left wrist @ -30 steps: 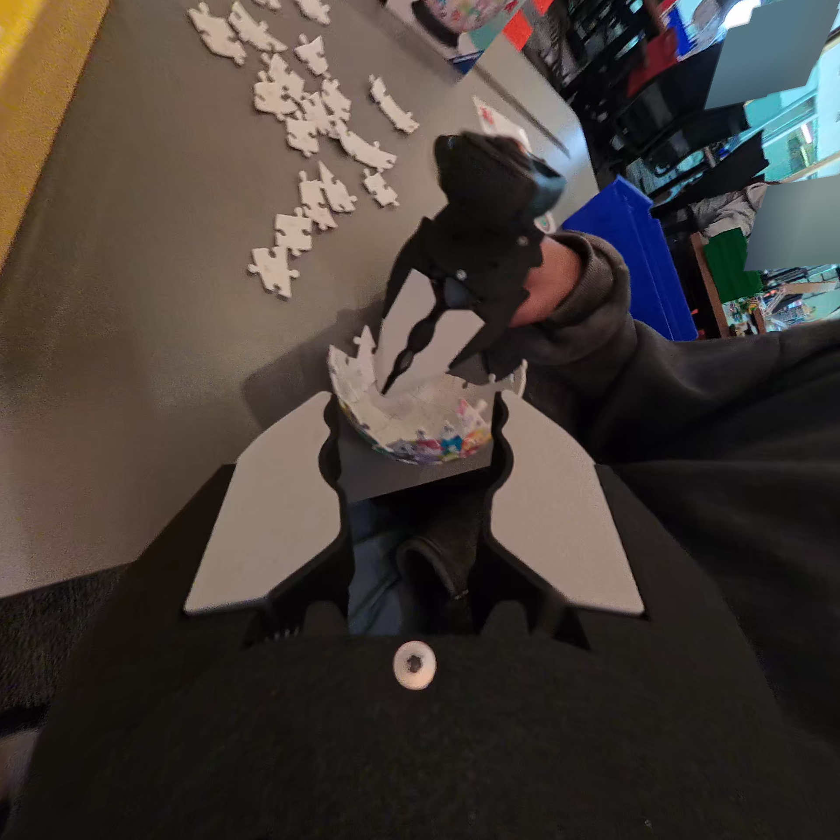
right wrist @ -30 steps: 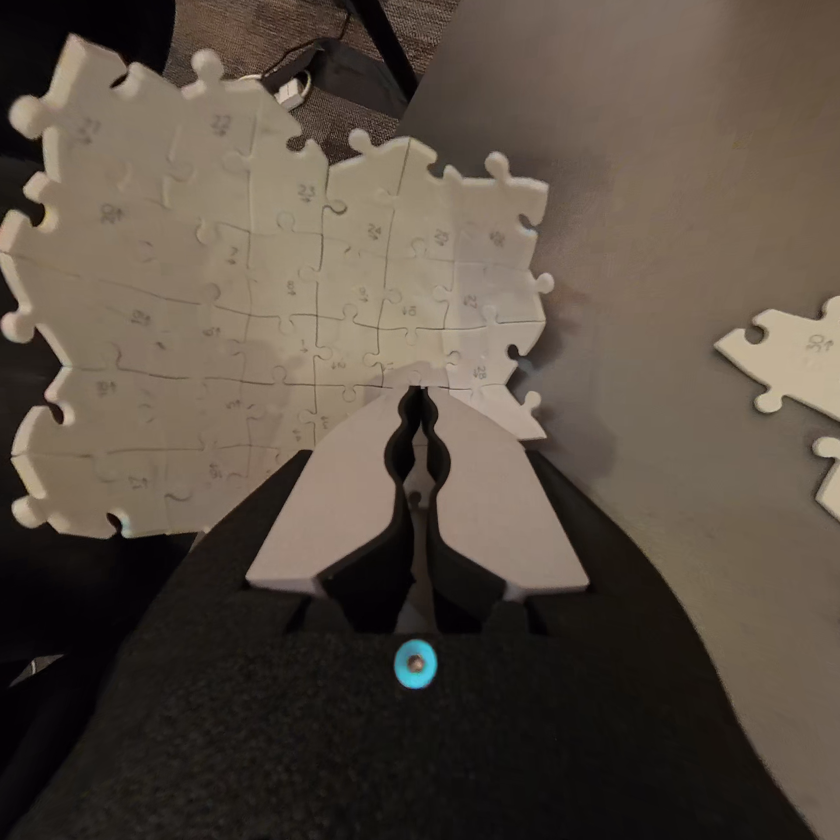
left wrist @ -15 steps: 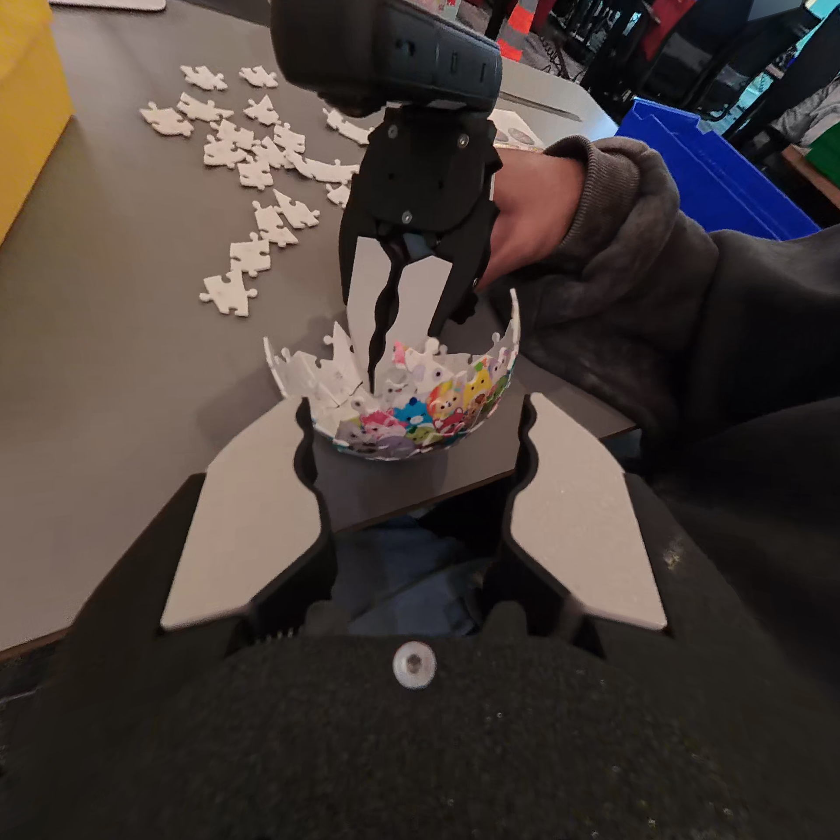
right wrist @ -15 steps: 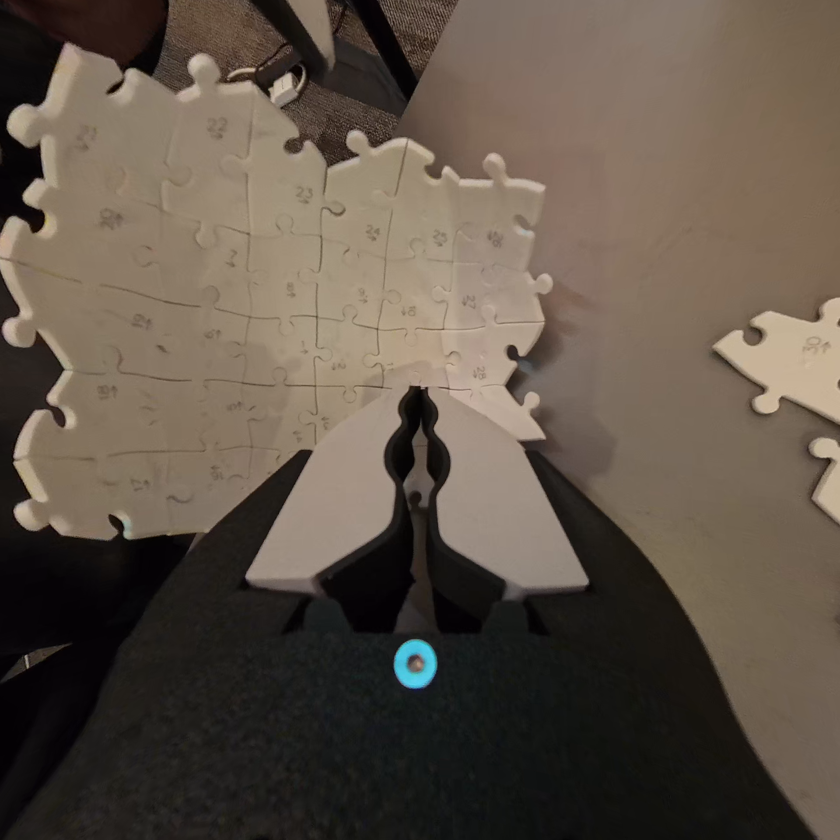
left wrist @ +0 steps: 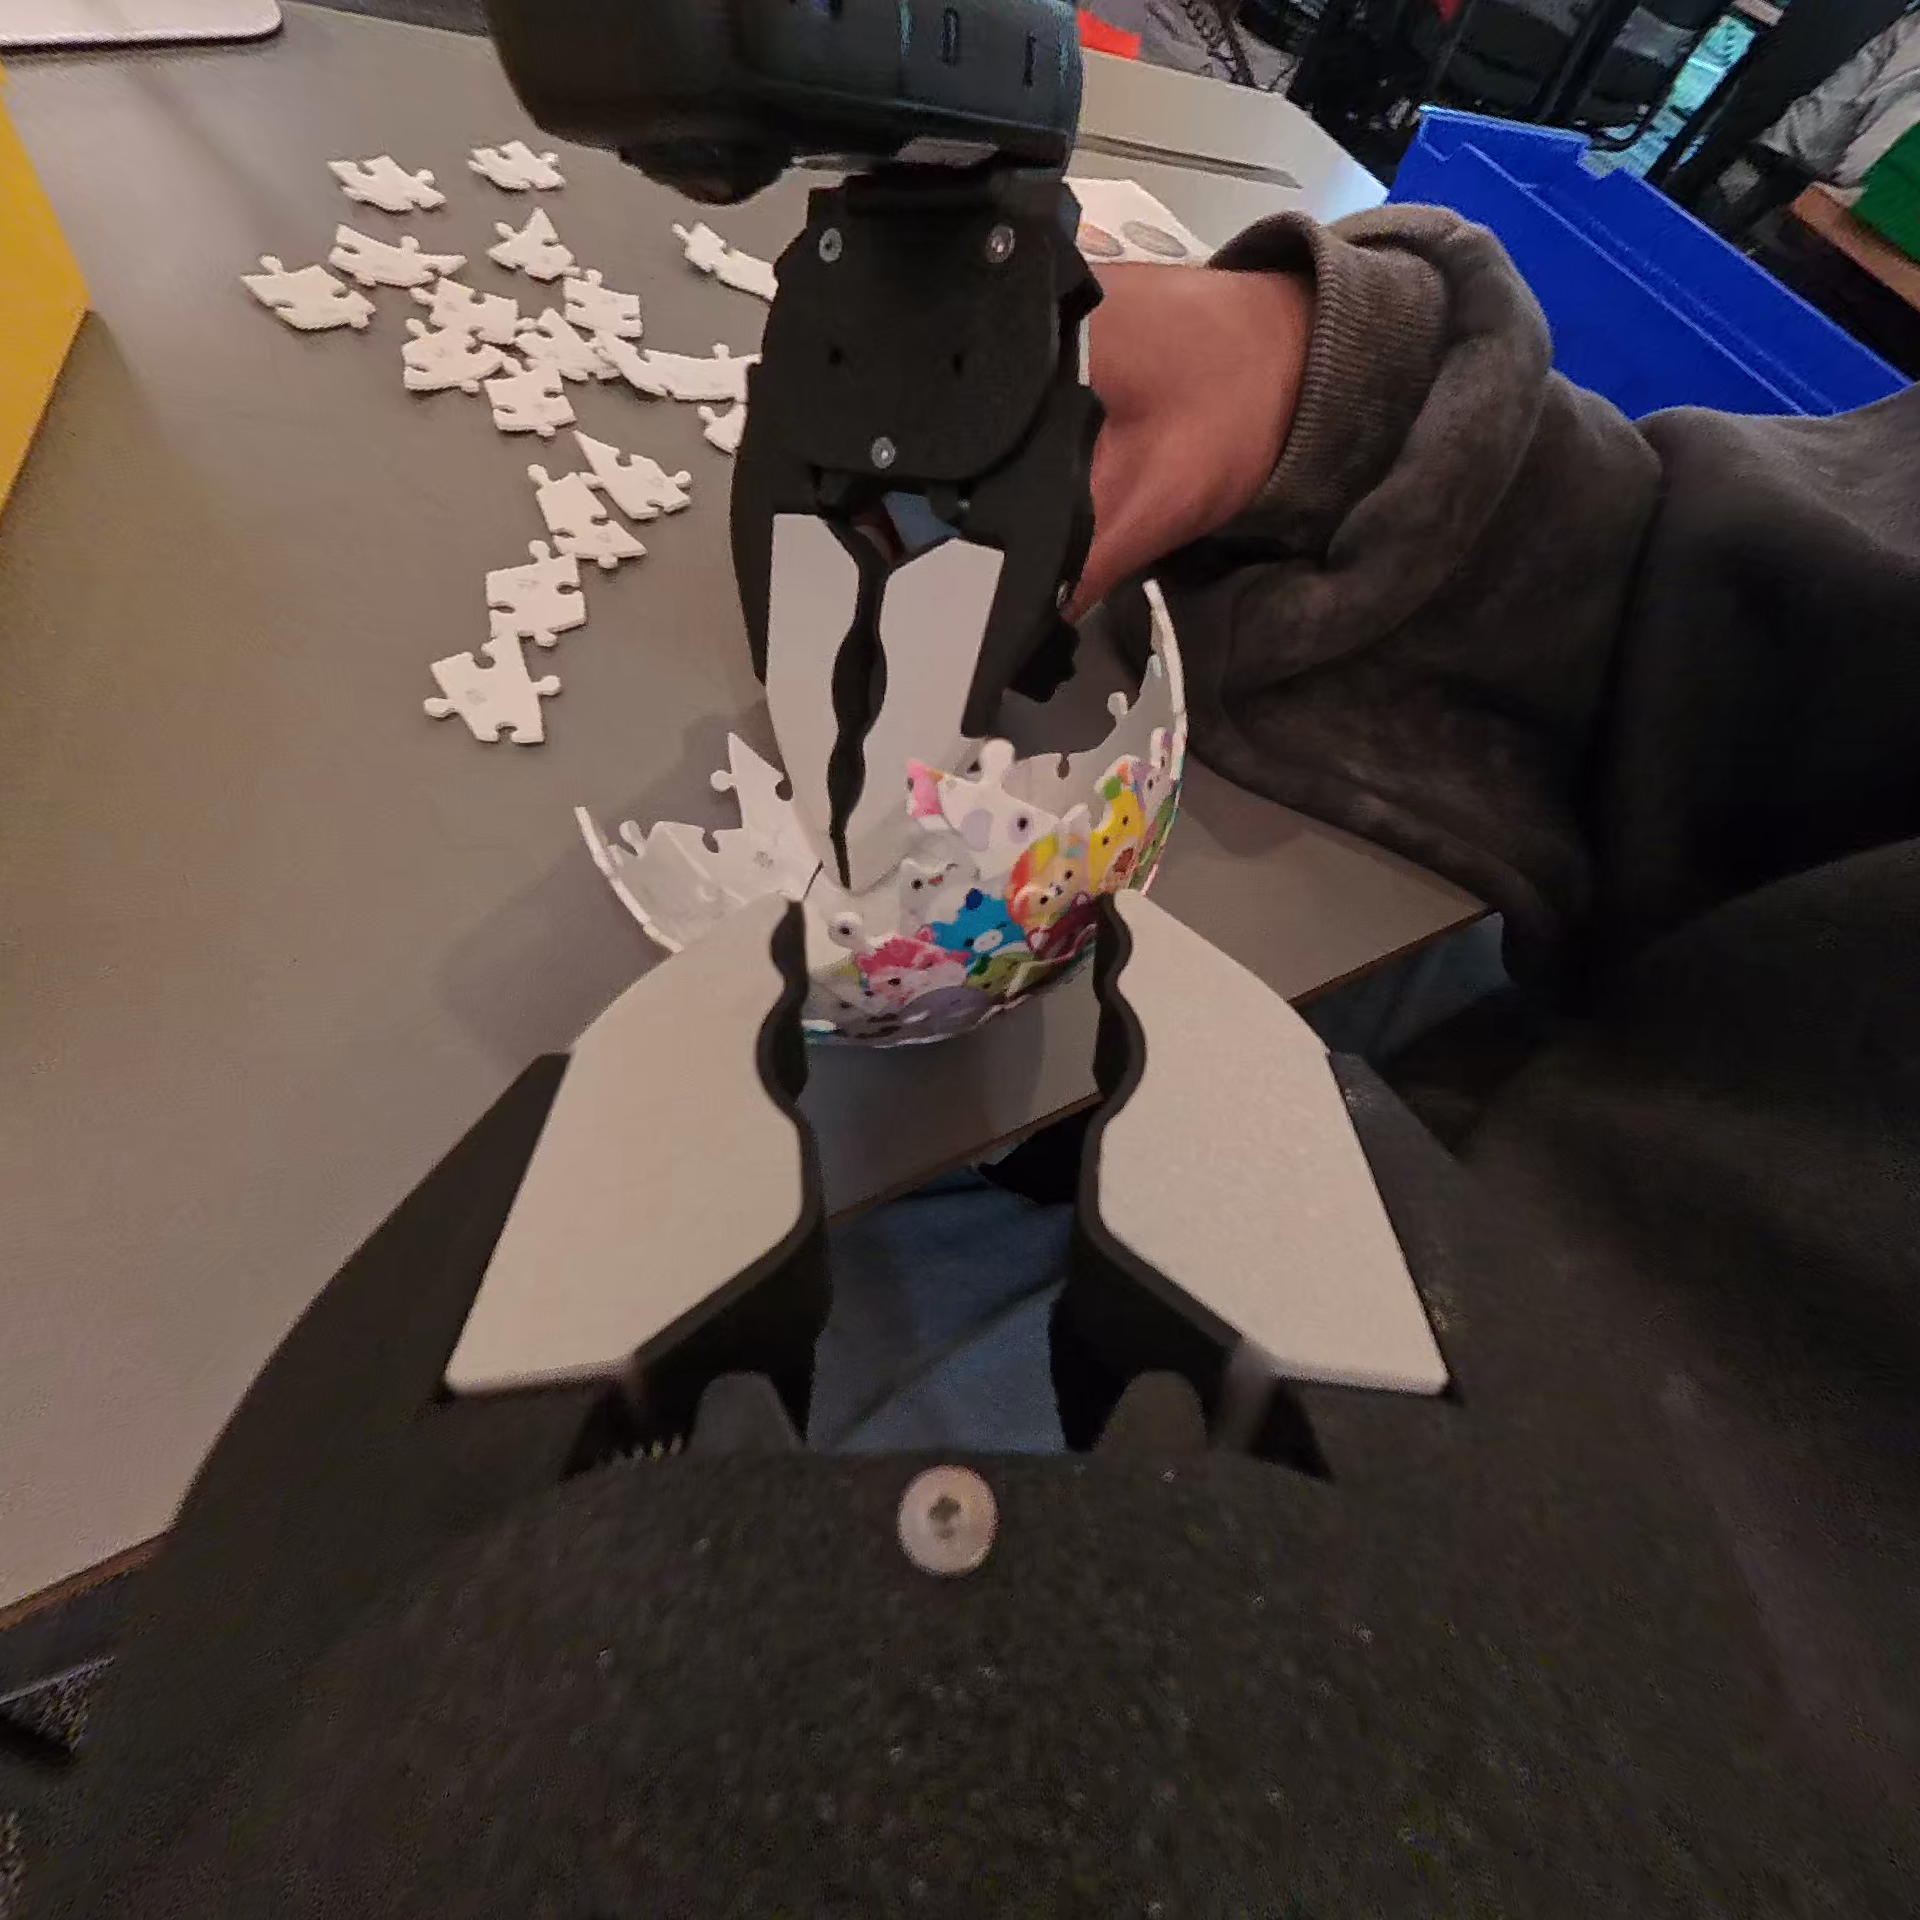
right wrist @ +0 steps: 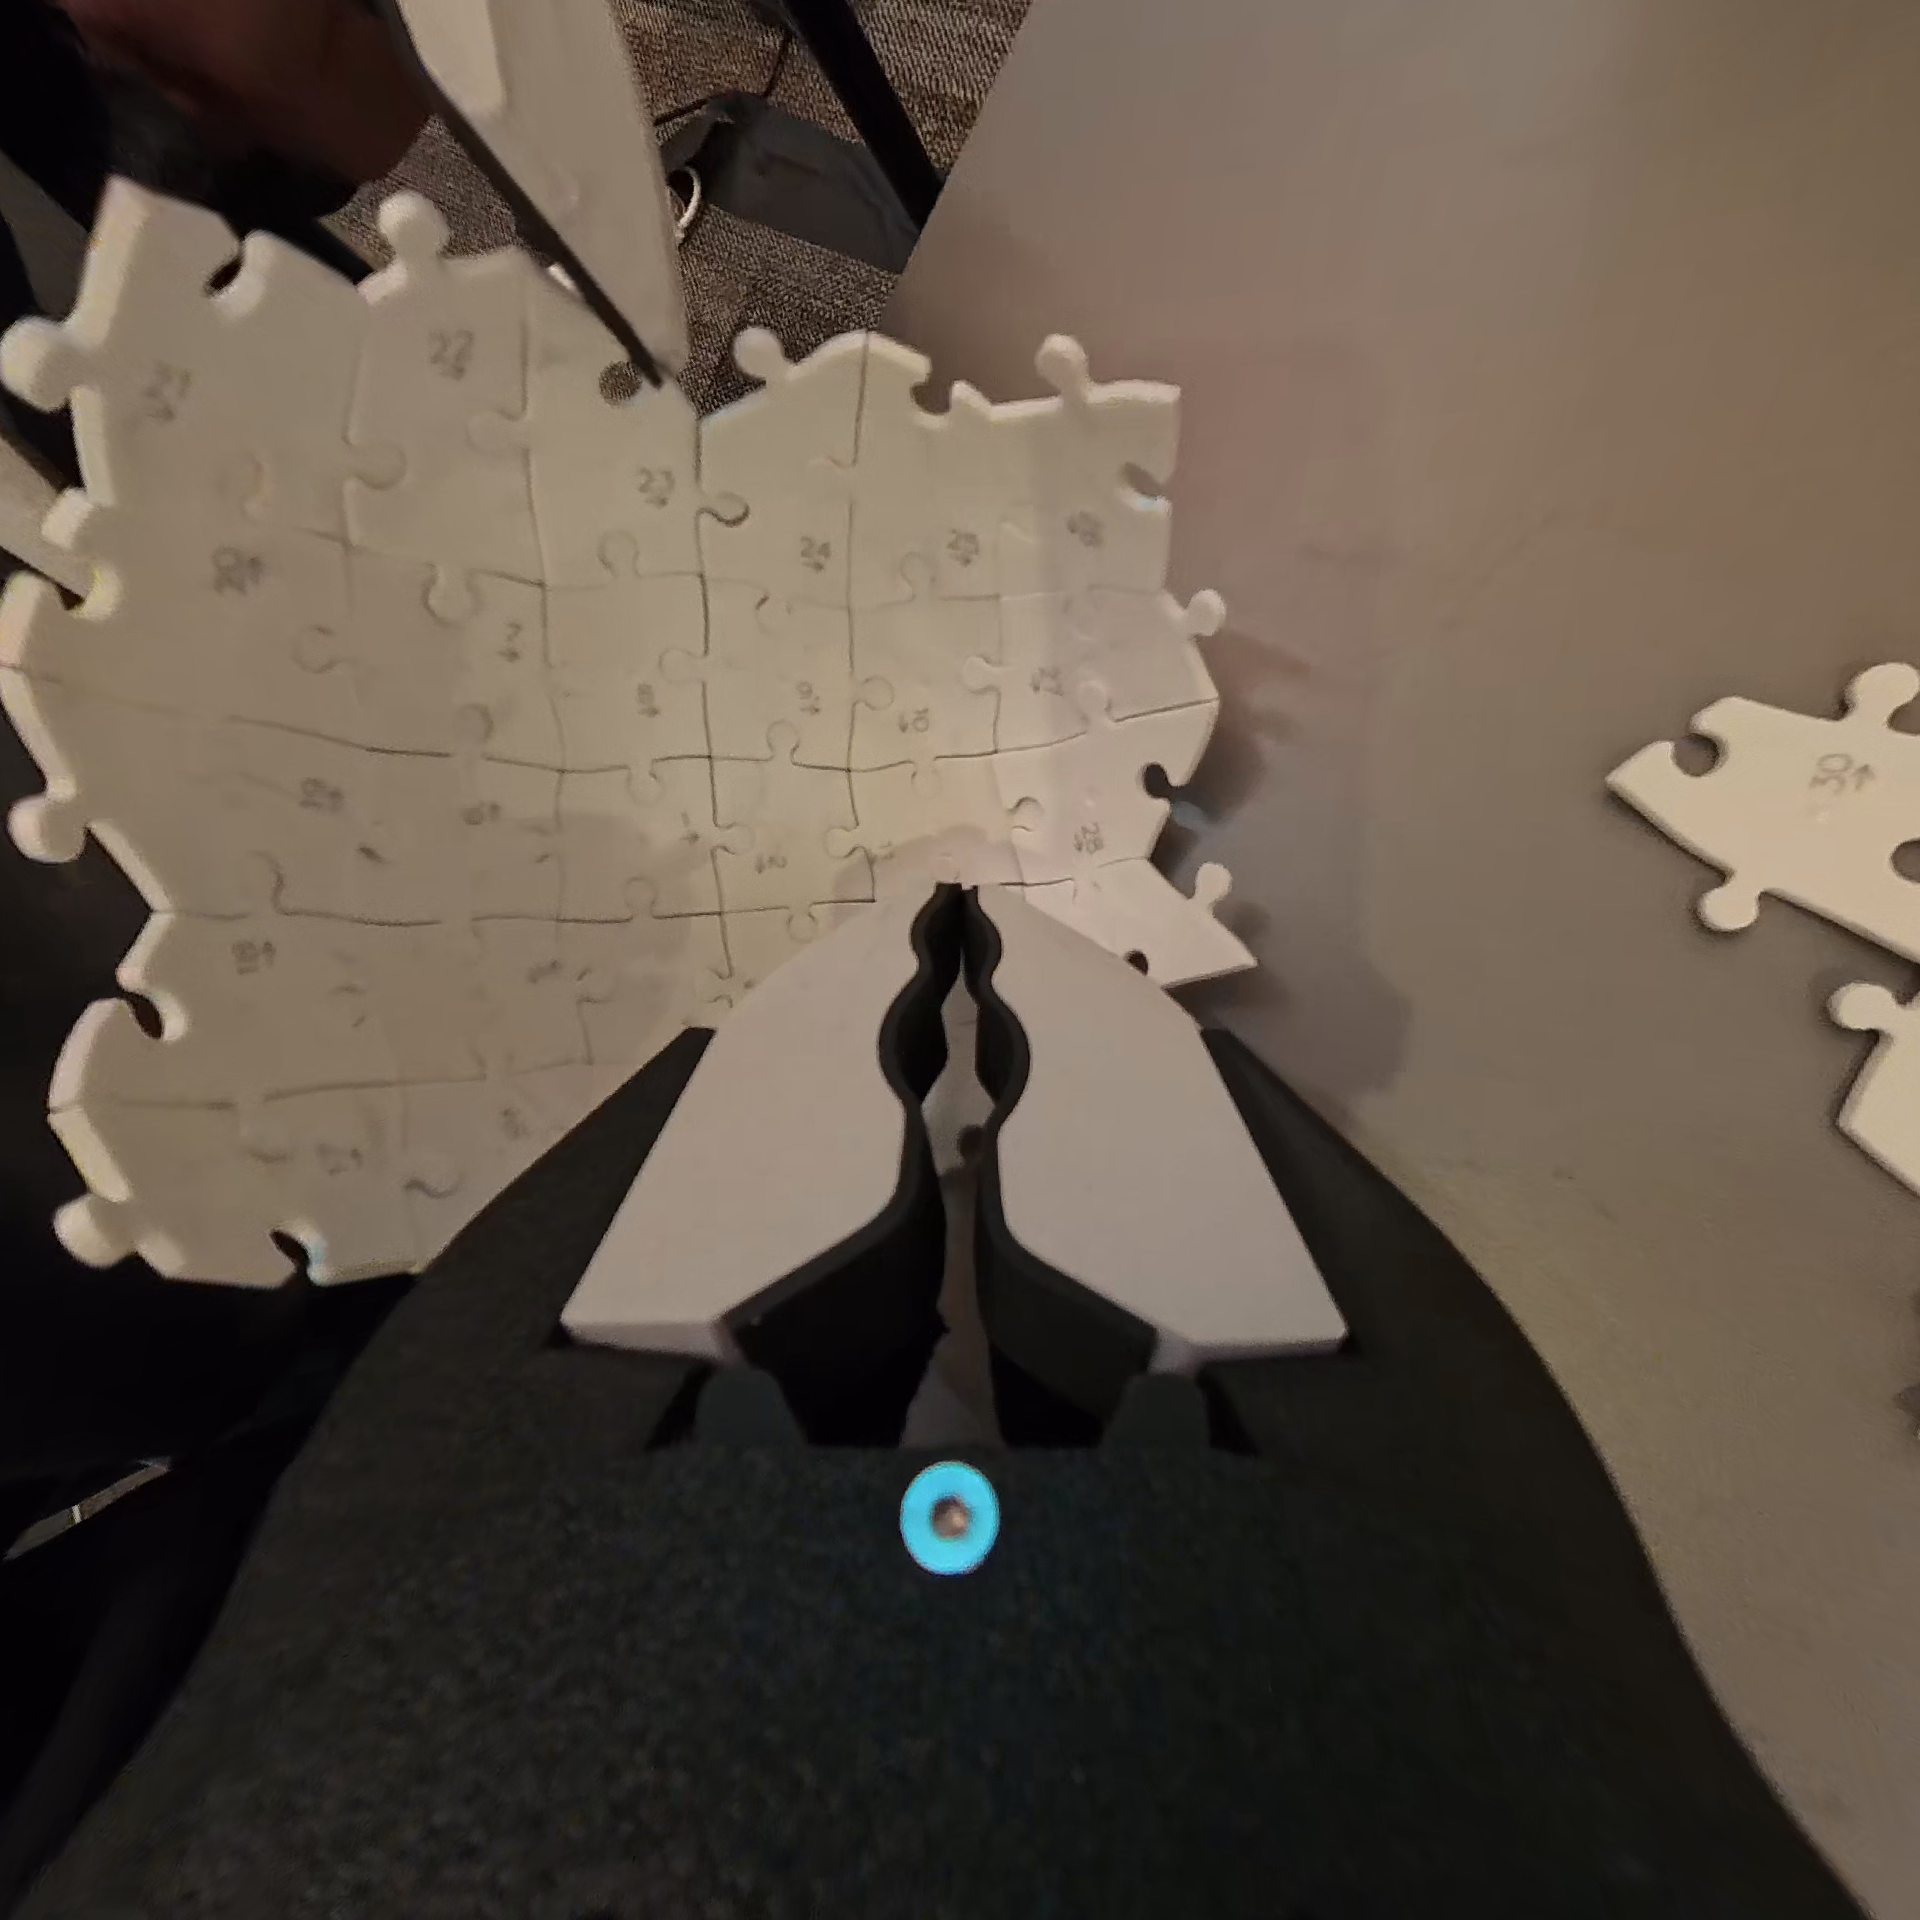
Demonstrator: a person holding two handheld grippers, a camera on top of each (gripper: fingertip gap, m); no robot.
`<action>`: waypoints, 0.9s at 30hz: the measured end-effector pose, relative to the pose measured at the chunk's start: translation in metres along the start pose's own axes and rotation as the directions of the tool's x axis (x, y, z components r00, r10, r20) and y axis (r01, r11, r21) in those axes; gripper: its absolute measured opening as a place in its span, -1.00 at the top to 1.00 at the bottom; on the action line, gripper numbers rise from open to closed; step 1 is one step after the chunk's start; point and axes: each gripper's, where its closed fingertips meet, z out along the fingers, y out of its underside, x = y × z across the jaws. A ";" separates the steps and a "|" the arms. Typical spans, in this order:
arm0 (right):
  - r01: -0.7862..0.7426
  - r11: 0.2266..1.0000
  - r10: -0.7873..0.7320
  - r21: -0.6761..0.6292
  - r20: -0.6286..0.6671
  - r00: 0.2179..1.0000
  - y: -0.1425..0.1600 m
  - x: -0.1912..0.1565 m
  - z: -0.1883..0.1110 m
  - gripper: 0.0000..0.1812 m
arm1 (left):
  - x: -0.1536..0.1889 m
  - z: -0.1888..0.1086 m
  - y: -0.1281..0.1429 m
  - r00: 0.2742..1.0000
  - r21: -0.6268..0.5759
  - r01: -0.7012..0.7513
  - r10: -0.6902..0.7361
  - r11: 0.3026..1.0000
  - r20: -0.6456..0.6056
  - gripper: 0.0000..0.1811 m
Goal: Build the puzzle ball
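The half-built puzzle ball point(left wrist: 1049, 883) sits as an open bowl near the table's front edge, colourful outside and white inside. My right gripper point(left wrist: 844, 868) comes down from above, shut on the bowl's near wall. In the right wrist view the right gripper point(right wrist: 956, 896) is shut on the white numbered inside of the puzzle ball point(right wrist: 582, 727). My left gripper point(left wrist: 951, 920) is open and empty, its tips either side of the bowl's near face. One of its fingers point(right wrist: 561, 156) shows over the far rim in the right wrist view.
Several loose white pieces point(left wrist: 540, 395) lie on the grey table point(left wrist: 208, 883) behind the bowl, and two more point(right wrist: 1787, 821) lie to the right. A yellow box point(left wrist: 31, 312) stands at the left, a blue bin point(left wrist: 1642, 281) beyond the table. A person's sleeve point(left wrist: 1455, 540) is at the right. The left gripper's tips are roughly 9 cm from the right gripper's.
My left gripper has moved in toward the bowl and its jaws have narrowed somewhat. Its finger has come into the right wrist view. The right gripper stays shut on the bowl.
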 end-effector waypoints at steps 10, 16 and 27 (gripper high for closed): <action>0.090 0.996 -0.091 0.025 0.036 0.995 0.000 0.000 0.000 1.00 | 0.020 -0.011 -0.004 0.951 0.036 0.047 -0.033 0.998 -0.308 0.46; 0.173 0.985 -0.170 -0.016 0.112 0.979 0.001 0.005 -0.004 1.00 | 0.020 -0.008 -0.004 0.923 0.019 0.018 -0.010 1.000 -0.384 0.52; 0.216 0.976 -0.209 -0.012 0.193 0.959 0.003 0.007 -0.006 1.00 | 0.007 -0.001 -0.002 0.920 -0.005 -0.045 0.039 0.999 -0.391 0.78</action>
